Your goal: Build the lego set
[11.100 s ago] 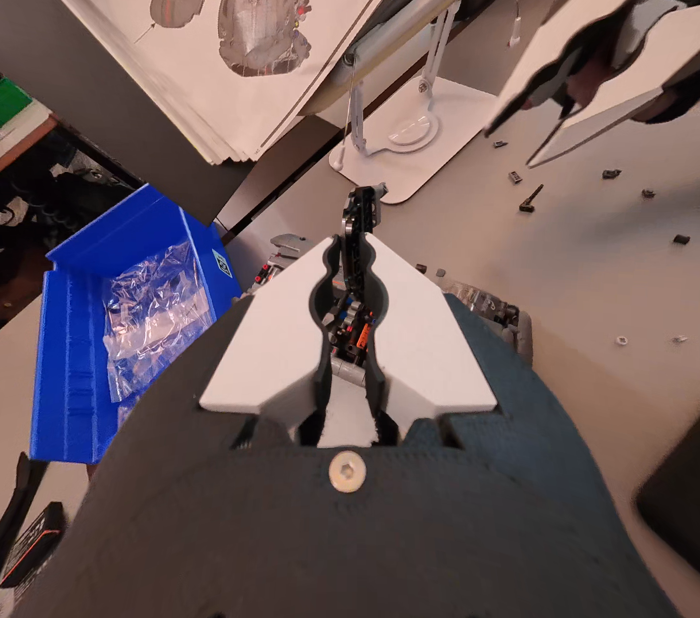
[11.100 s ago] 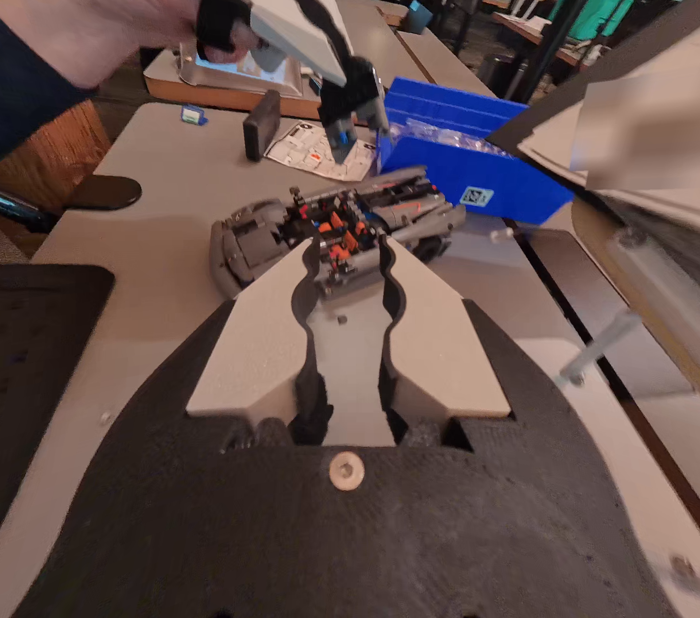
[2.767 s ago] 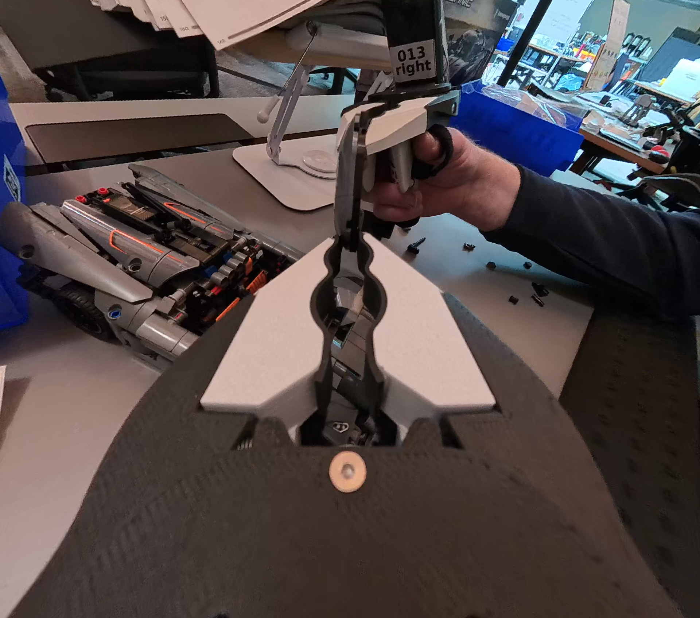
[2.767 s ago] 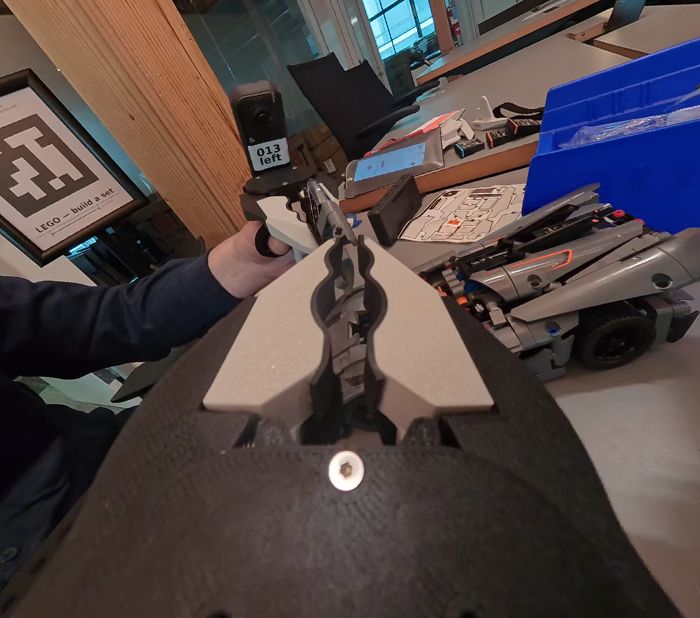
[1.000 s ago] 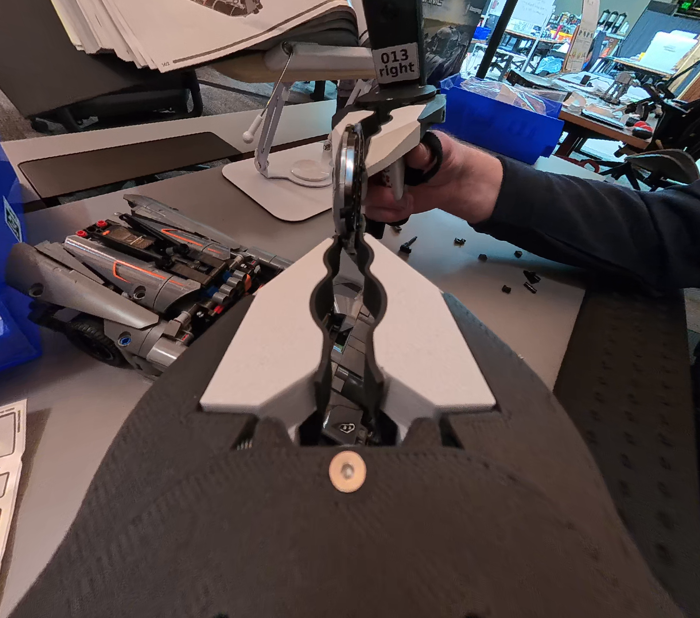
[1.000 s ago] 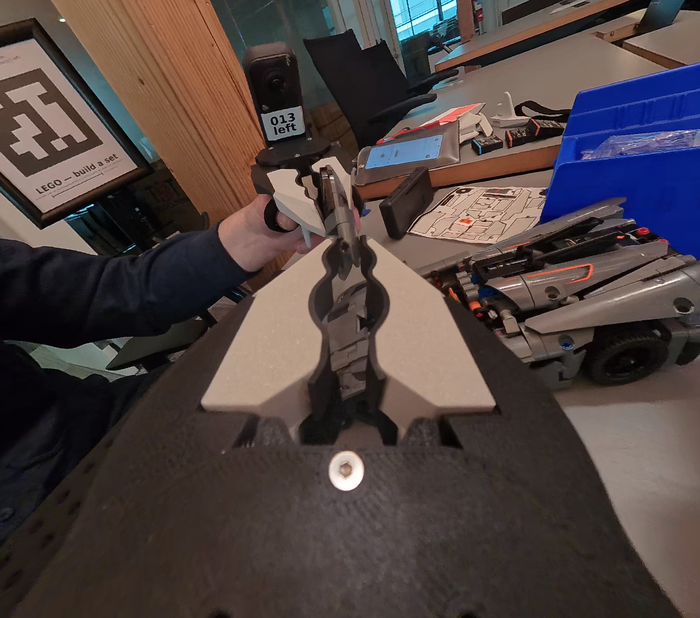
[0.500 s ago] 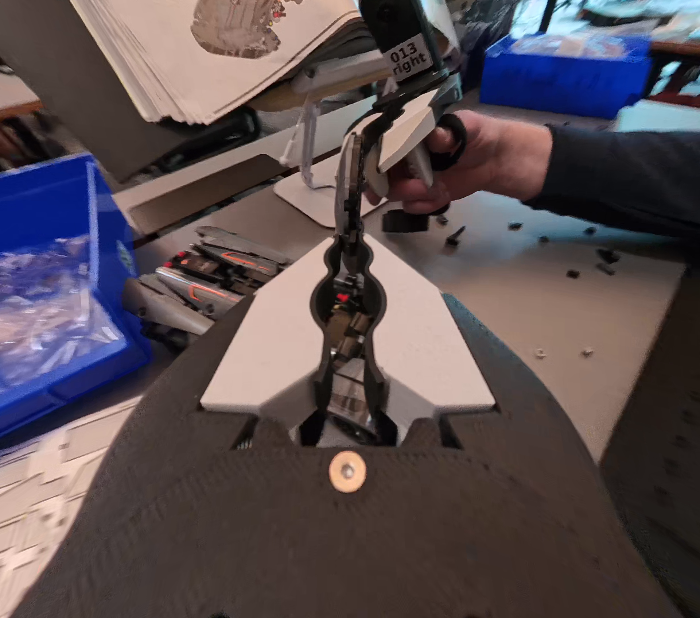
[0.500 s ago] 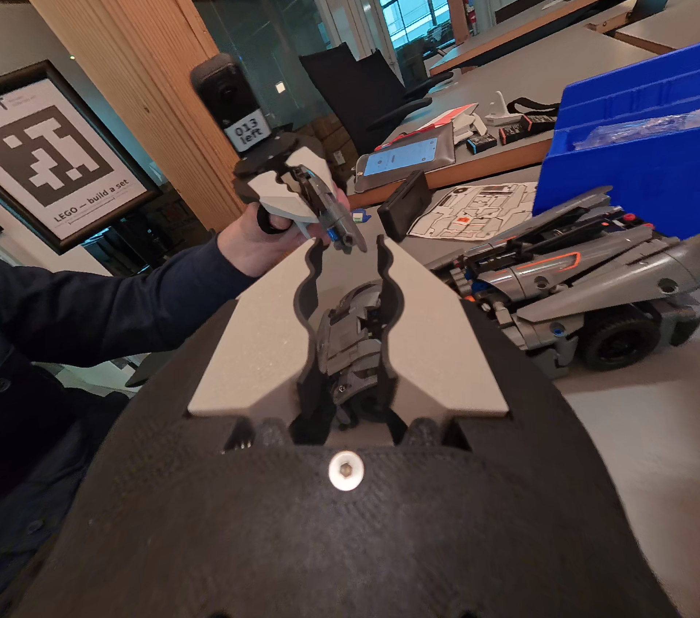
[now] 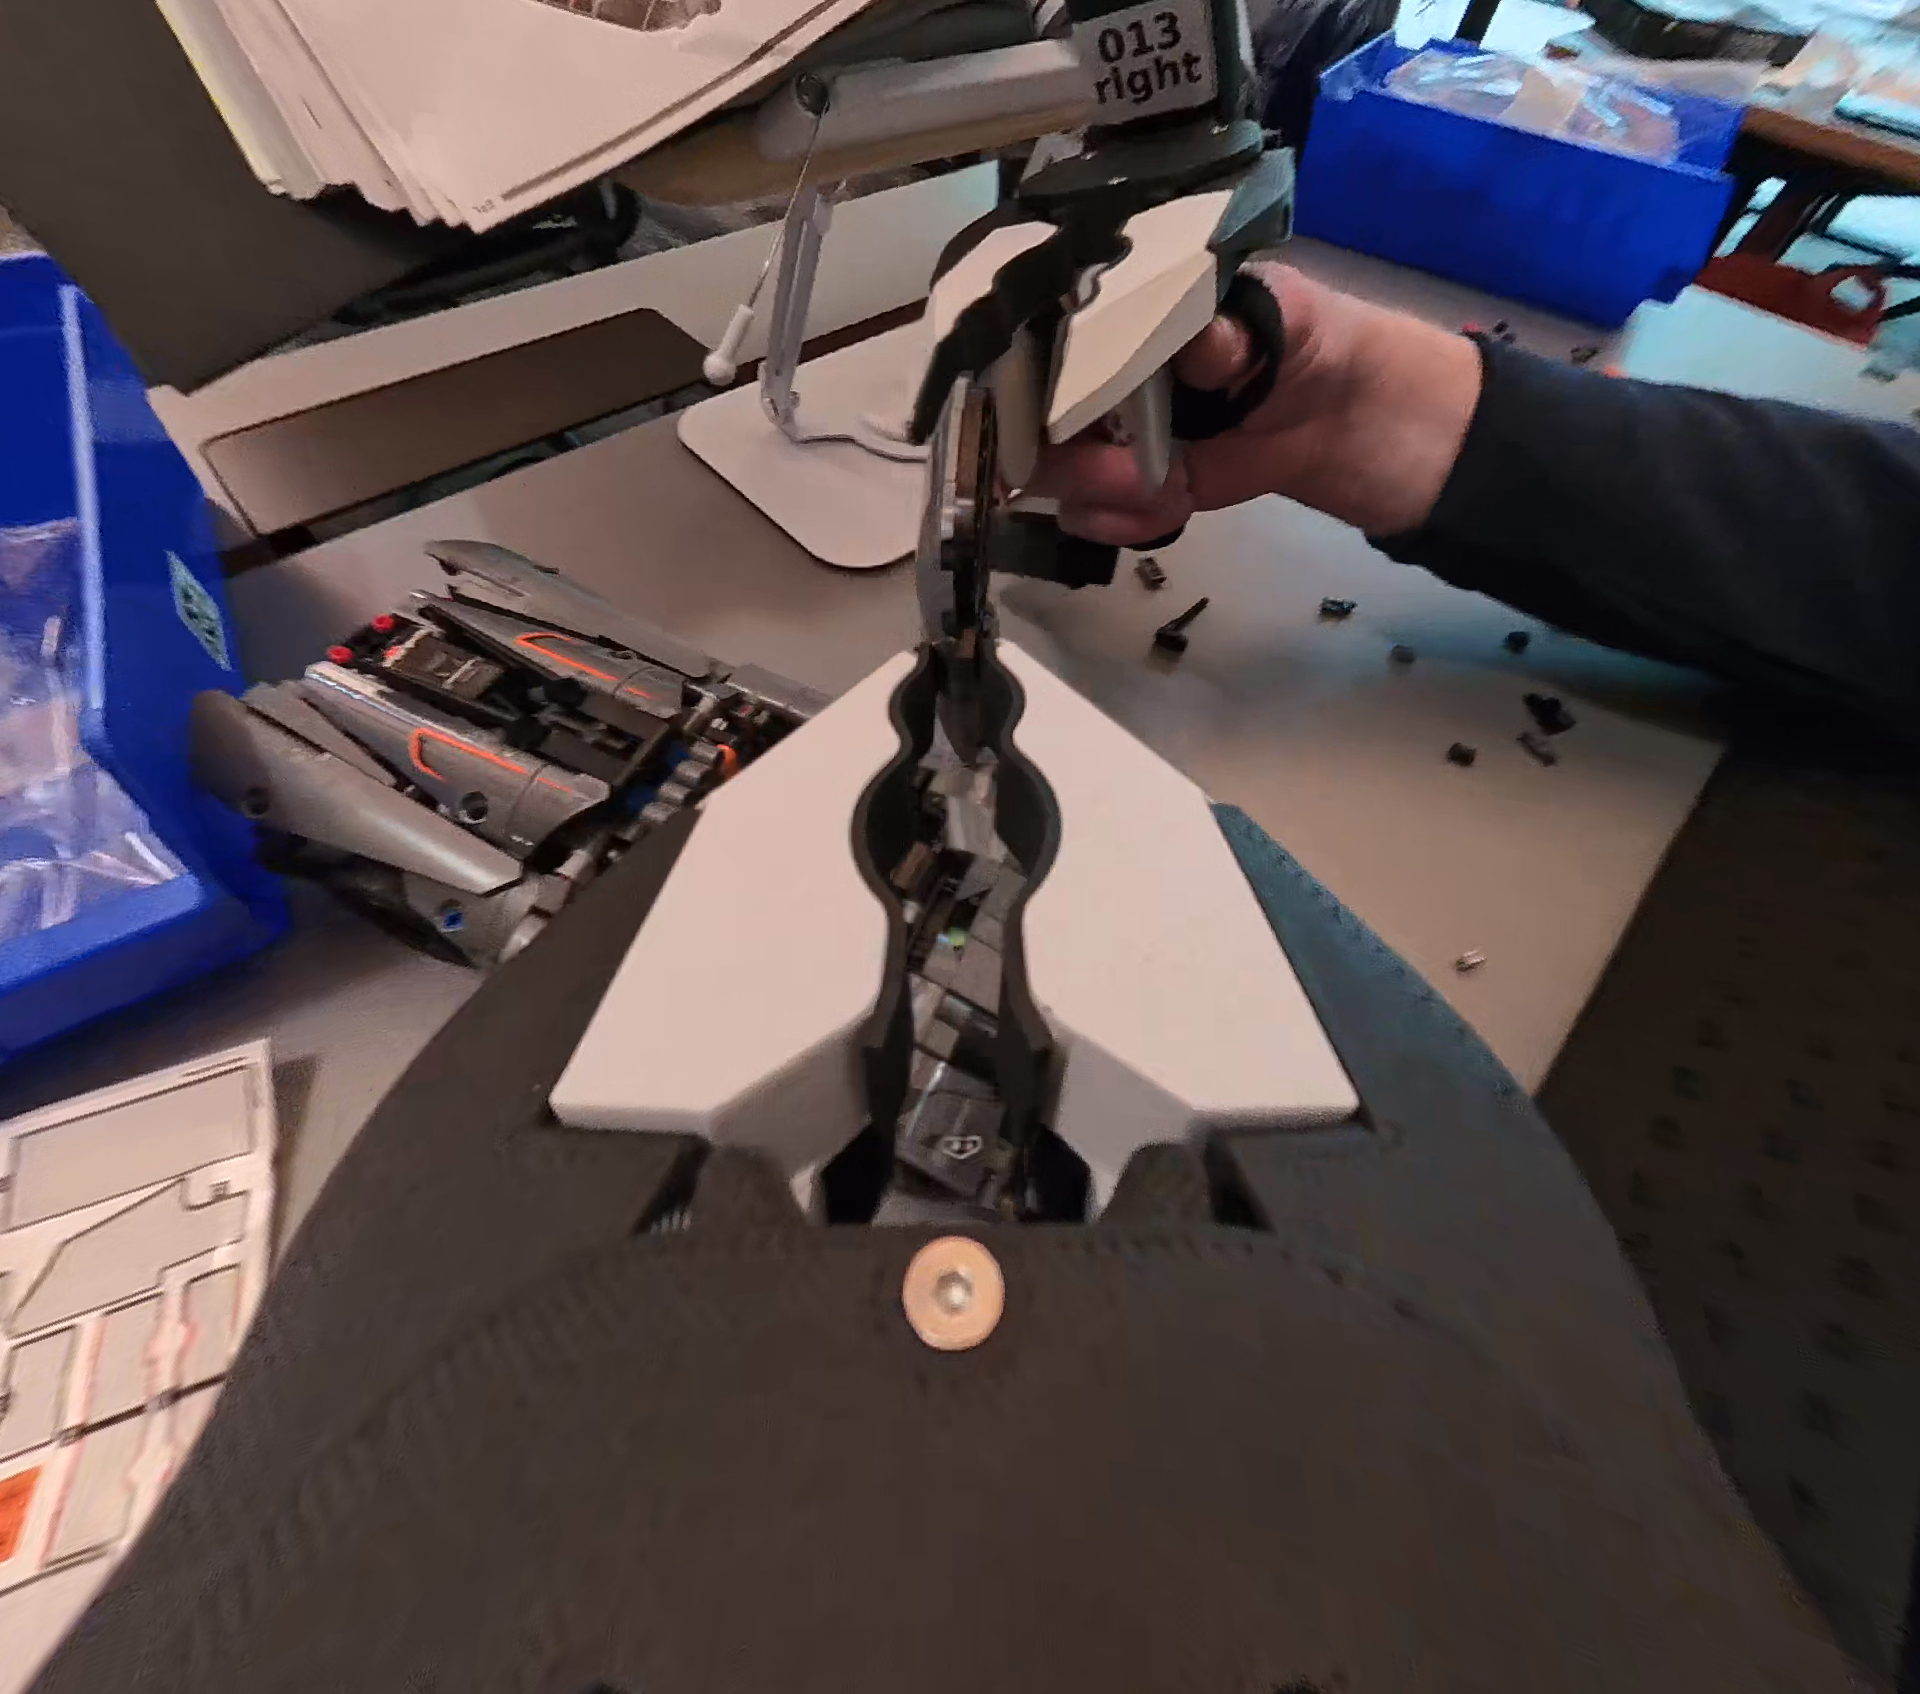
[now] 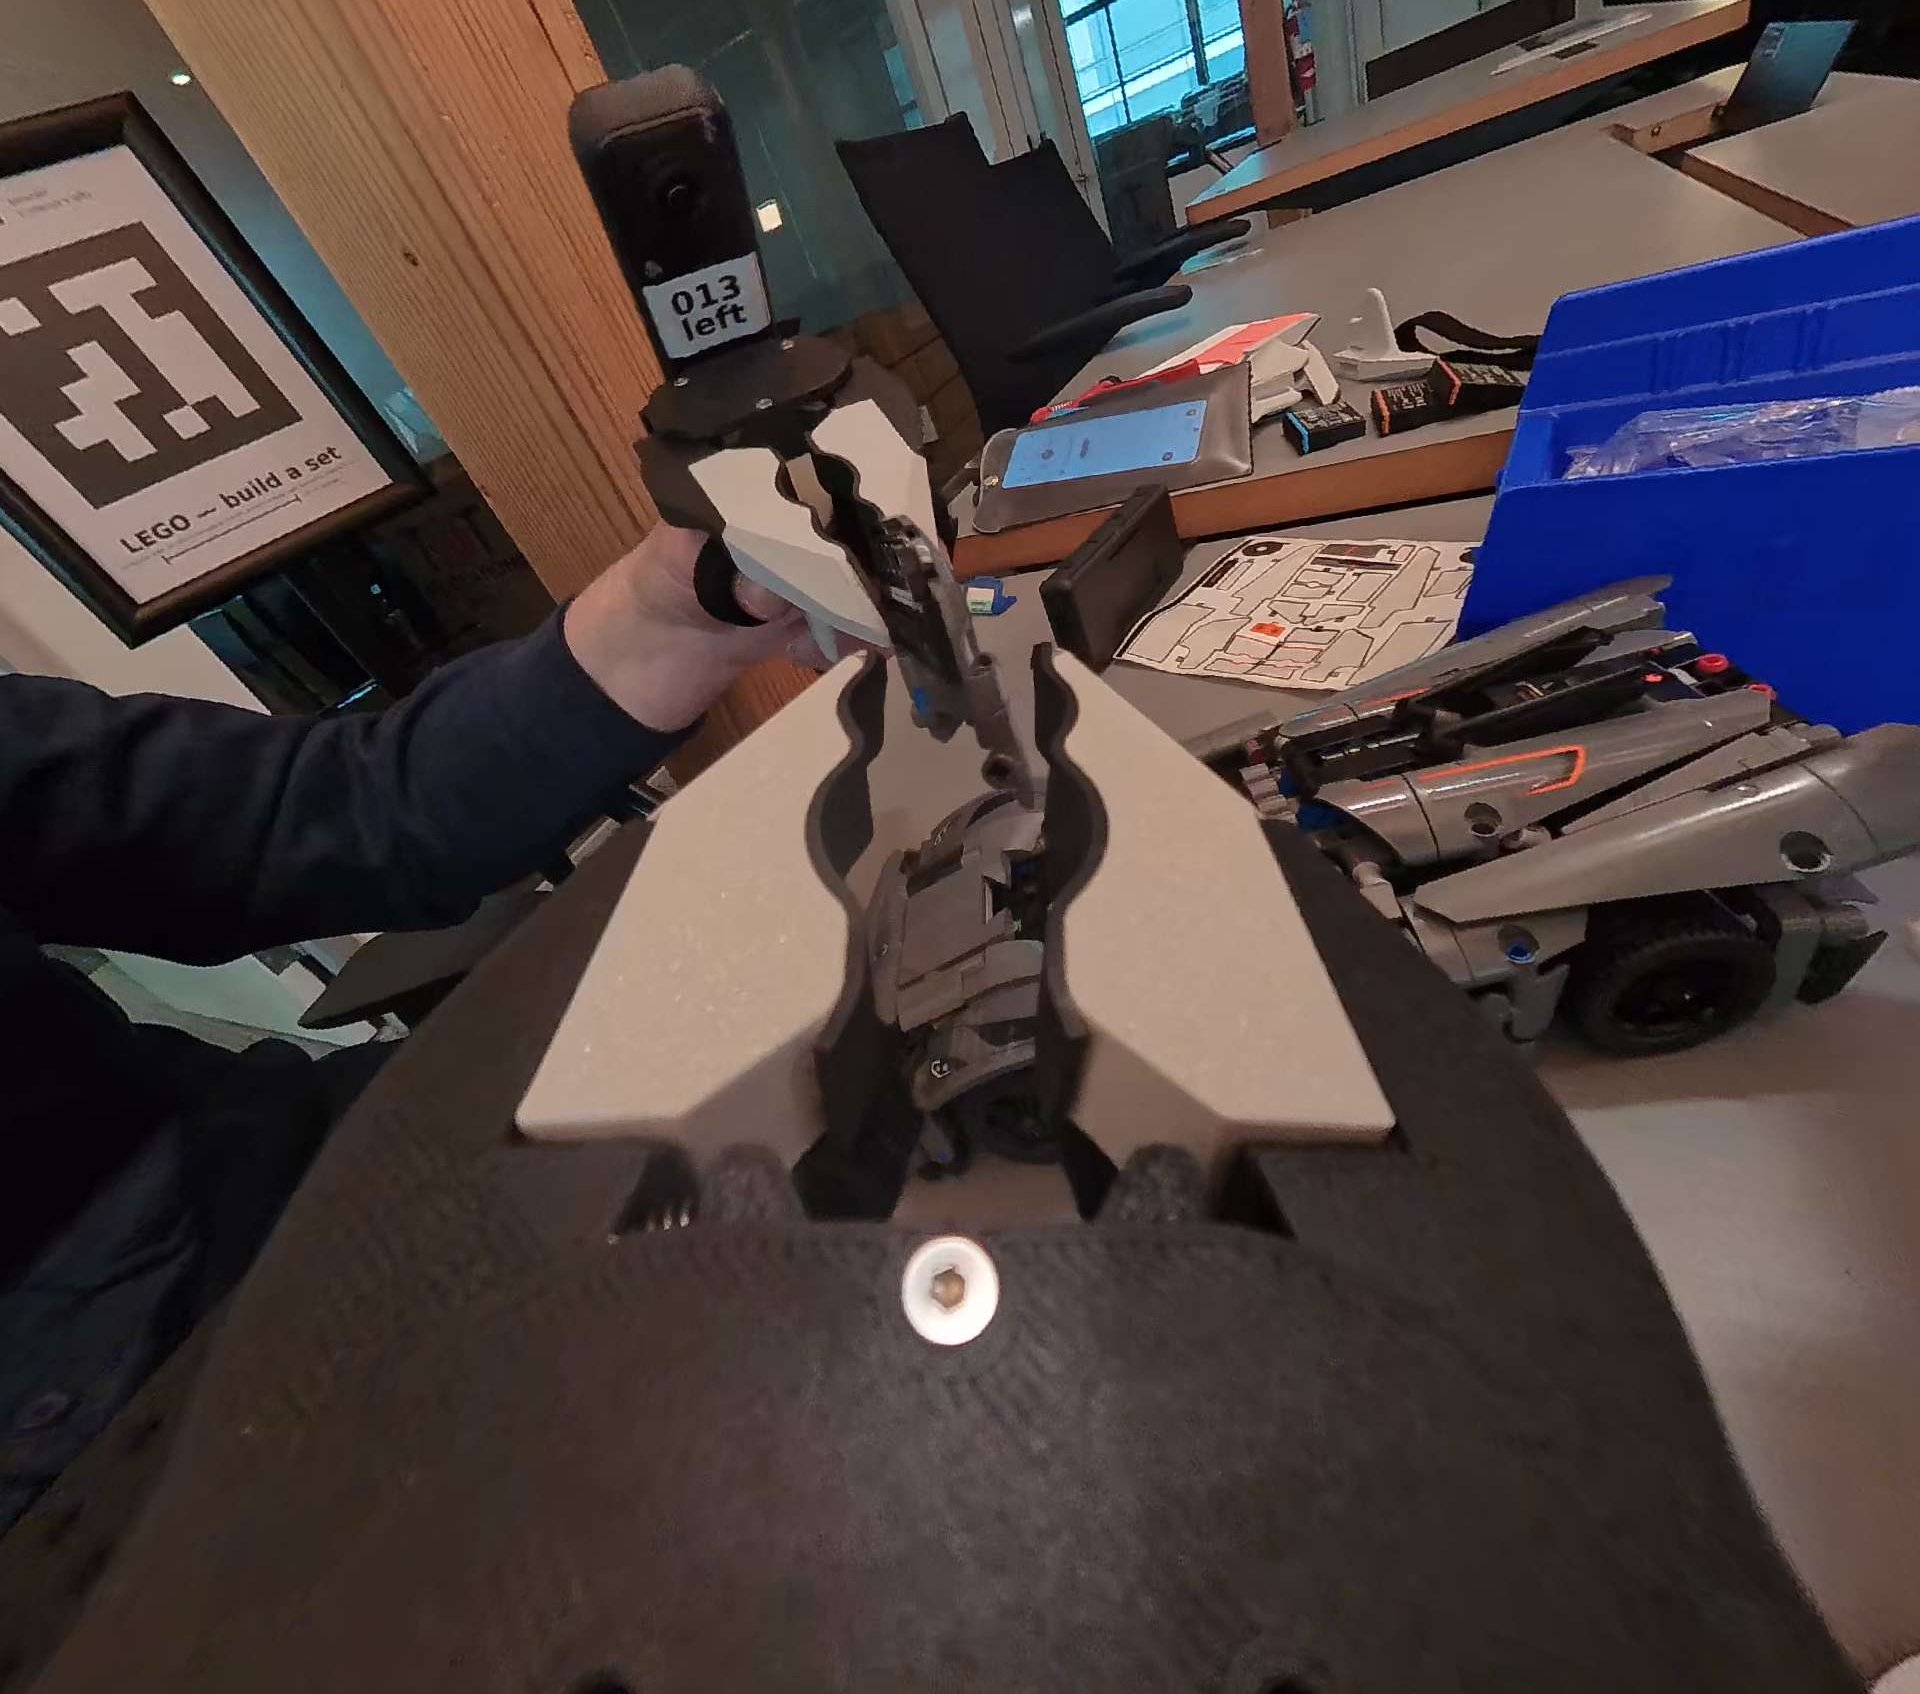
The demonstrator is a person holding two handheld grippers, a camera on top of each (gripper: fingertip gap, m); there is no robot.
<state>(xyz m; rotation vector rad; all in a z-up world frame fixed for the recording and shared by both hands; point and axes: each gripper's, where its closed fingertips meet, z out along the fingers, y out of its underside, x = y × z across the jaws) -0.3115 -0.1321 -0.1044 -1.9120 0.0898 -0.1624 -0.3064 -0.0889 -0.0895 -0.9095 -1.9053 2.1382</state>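
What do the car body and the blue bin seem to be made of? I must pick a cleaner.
The car body looks like moulded plastic, grey with a satin sheen, black panels and orange trim; seams between snapped pieces show. The blue bin looks like rigid glossy plastic, with even colour and a moulded rim.

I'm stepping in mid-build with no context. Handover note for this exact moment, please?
Left gripper: shut on the slim grey and black lego sub-assembly.
Right gripper: open, fingers either side of the sub-assembly's other end.
Grey and orange lego car: on the table beside the blue bin, partly built.
To do: likely fit the sub-assembly to the car; small black loose pieces lie on the table.
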